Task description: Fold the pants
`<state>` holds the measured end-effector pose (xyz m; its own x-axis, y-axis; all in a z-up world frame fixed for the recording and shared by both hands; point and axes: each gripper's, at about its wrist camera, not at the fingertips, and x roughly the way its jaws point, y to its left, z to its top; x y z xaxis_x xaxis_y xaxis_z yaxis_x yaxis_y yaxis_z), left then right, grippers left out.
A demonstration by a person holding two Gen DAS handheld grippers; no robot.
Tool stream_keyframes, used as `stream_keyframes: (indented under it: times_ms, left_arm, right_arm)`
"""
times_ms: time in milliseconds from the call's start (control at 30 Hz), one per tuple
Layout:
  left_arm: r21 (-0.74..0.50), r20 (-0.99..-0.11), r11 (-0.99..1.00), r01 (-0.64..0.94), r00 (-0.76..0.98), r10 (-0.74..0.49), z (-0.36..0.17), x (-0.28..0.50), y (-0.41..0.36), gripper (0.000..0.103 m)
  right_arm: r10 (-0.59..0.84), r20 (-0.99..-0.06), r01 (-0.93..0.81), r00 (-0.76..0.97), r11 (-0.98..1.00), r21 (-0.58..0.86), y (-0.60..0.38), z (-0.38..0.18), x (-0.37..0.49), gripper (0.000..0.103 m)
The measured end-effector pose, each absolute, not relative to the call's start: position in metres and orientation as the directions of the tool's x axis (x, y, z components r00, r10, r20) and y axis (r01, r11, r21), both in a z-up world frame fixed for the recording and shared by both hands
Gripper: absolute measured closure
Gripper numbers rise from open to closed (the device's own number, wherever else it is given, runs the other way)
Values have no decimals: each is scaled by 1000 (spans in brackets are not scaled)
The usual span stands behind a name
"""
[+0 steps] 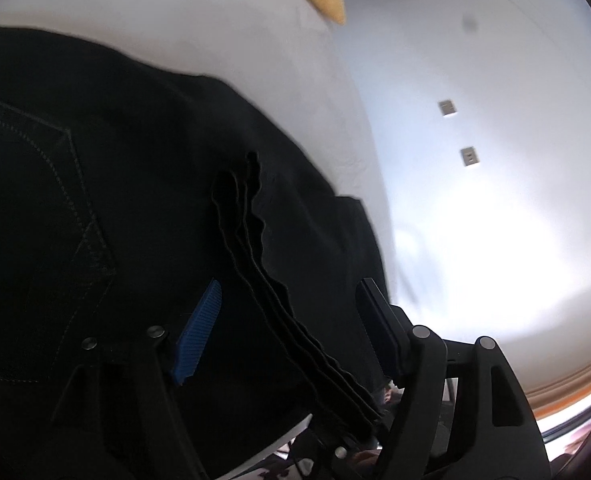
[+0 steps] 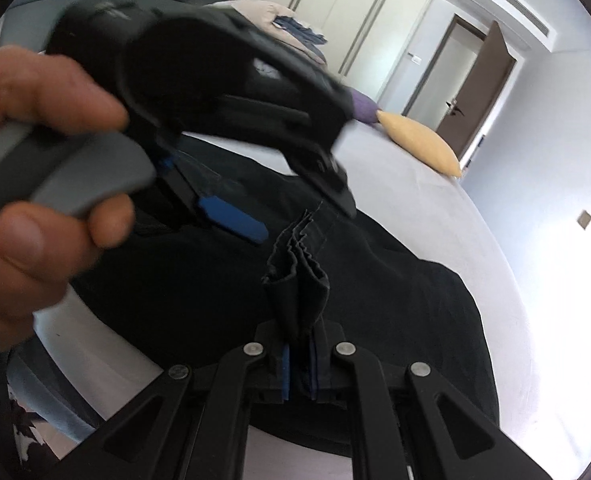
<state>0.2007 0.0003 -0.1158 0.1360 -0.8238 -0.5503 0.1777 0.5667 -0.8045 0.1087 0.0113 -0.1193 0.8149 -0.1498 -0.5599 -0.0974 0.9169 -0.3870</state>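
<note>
**Black pants bunched on the bed, one gripper clamped, the other standing wide**

The black pants (image 2: 375, 280) lie spread across a pale bed sheet (image 2: 435, 208), with a stitched back pocket (image 1: 43, 208) showing faintly in the left wrist view. Most of the fabric reads as one dark mass, so seams and leg edges are hard to trace.

The right gripper (image 2: 300, 364) has its jaws together on a pleated wad of the pants' fabric; the folds rise crumpled from between the blue pads (image 2: 285, 372), and only thin slivers of those pads show. What part of the garment this wad belongs to cannot be made out.

The left gripper (image 1: 287, 332) has its jaws apart. A stacked, wavy edge of fabric (image 1: 255, 248) runs between the two fingers, touching neither pad as far as can be seen. One pad (image 1: 199, 332) is bright blue; the other finger is dark and turned edge-on. In the right wrist view this same gripper is blurred, held by a hand (image 2: 35, 160) that is cut off at the left border.

A yellow pillow (image 2: 419, 142) lies at the far edge of the bed, with a purple item (image 2: 363, 106) mostly hidden behind the blurred gripper. Folded clothes (image 2: 291, 28) sit further back, partly covered. White wardrobes (image 2: 351, 12) and a brown door (image 2: 479, 80) stand beyond.
</note>
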Motion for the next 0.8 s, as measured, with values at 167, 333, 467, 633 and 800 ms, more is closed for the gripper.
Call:
stream_keyframes:
  times_ms: [167, 333, 467, 633, 800]
  left_arm:
    - [-769, -597, 607, 202, 116, -794, -115, 210, 1, 89]
    - [-717, -633, 640, 277, 125, -764, -105, 214, 3, 97]
    - [-666, -672, 678, 312, 143, -726, -96, 226, 8, 97]
    - [-608, -723, 723, 328, 147, -675, -104, 227, 23, 97]
    - [-590, -736, 737, 331, 154, -659, -125, 229, 20, 96]
  right_arm:
    - [-132, -562, -139, 816, 900, -413, 26, -121, 109, 95]
    - [-118, -569, -163, 814, 894, -418, 33, -120, 112, 95]
    - [-100, -577, -187, 811, 889, -418, 35, -122, 114, 94]
    - [-80, -610, -222, 789, 888, -403, 37, -131, 122, 94]
    - [-37, -666, -277, 745, 891, -360, 43, -150, 128, 86]
